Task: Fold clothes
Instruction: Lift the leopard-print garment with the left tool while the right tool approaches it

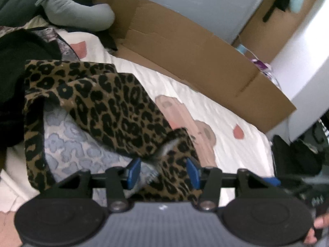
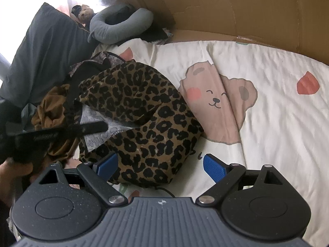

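Leopard-print garment [image 2: 139,123] lies bunched, pale lining showing, on the bedsheet [image 2: 267,123] — not neatly folded; left gripper [image 1: 163,173] & right gripper [image 2: 160,164] both spread wide, holding nothing.

A matt leopard-print cloth garment [image 2: 141,123] is seen on a crinkled cotton bedsheet [image 2: 277,123], backed by plain brown cardboard [image 2: 236,10]; blue ribbed rubber pads [image 2: 214,167] are fitted to matt black plastic grippers.
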`<action>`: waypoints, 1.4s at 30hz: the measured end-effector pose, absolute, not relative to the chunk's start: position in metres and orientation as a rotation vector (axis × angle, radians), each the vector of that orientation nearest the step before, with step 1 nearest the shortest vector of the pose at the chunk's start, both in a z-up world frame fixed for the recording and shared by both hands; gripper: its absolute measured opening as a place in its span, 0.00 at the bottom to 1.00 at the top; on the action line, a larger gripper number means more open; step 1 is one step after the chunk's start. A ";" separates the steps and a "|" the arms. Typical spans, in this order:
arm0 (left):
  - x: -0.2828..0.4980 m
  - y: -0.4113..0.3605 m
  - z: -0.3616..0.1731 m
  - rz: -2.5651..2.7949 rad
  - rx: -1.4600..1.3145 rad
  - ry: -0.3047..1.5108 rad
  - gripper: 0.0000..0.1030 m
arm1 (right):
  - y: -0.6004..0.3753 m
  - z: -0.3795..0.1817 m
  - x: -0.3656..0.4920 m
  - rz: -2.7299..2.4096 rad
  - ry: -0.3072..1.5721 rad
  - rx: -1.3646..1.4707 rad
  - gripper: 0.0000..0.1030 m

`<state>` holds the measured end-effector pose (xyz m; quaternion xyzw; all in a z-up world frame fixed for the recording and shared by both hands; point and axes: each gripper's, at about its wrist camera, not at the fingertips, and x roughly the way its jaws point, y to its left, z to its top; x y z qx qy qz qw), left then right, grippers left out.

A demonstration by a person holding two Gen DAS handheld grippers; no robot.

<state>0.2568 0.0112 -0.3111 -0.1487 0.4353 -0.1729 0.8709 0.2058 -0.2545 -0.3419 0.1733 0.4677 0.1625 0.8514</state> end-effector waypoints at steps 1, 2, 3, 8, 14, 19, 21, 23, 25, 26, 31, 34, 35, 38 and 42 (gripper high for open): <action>0.260 0.011 -0.315 -0.347 -0.318 0.911 0.55 | -0.255 -0.342 0.206 0.340 0.983 0.361 0.90; 0.264 0.011 -0.320 -0.331 -0.329 0.918 0.55 | -0.255 -0.342 0.206 0.336 0.981 0.357 0.90; 0.269 0.012 -0.325 -0.316 -0.343 0.929 0.55 | -0.254 -0.342 0.206 0.331 0.976 0.350 0.90; 0.284 0.014 -0.348 -0.249 -0.415 0.961 0.56 | -0.246 -0.339 0.211 0.345 0.937 0.258 0.90; 0.289 0.014 -0.368 -0.182 -0.498 1.004 0.57 | -0.241 -0.341 0.226 0.350 0.913 0.166 0.89; 0.292 0.016 -0.372 -0.182 -0.524 0.985 0.56 | -0.238 -0.340 0.240 0.369 0.897 0.129 0.89; 0.293 0.017 -0.373 -0.183 -0.535 0.978 0.40 | -0.236 -0.340 0.245 0.381 0.896 0.119 0.89; 0.294 0.018 -0.375 -0.183 -0.546 0.971 0.04 | -0.235 -0.338 0.248 0.385 0.890 0.117 0.89; 0.294 0.019 -0.375 -0.186 -0.552 0.960 0.02 | -0.236 -0.337 0.250 0.385 0.886 0.126 0.89; 0.292 0.019 -0.373 -0.192 -0.545 0.947 0.02 | -0.236 -0.336 0.251 0.384 0.886 0.132 0.89; 0.278 0.009 -0.350 -0.247 -0.452 0.862 0.01 | -0.242 -0.332 0.252 0.379 0.890 0.173 0.88; 0.269 -0.003 -0.335 -0.297 -0.368 0.813 0.01 | -0.245 -0.327 0.252 0.383 0.893 0.214 0.88; 0.265 -0.008 -0.330 -0.315 -0.337 0.796 0.01 | -0.246 -0.325 0.253 0.386 0.892 0.228 0.88; 0.257 -0.024 -0.321 -0.373 -0.286 0.773 0.01 | -0.248 -0.318 0.253 0.392 0.891 0.273 0.85; 0.244 -0.048 -0.315 -0.441 -0.220 0.760 0.01 | -0.249 -0.312 0.257 0.395 0.925 0.345 0.78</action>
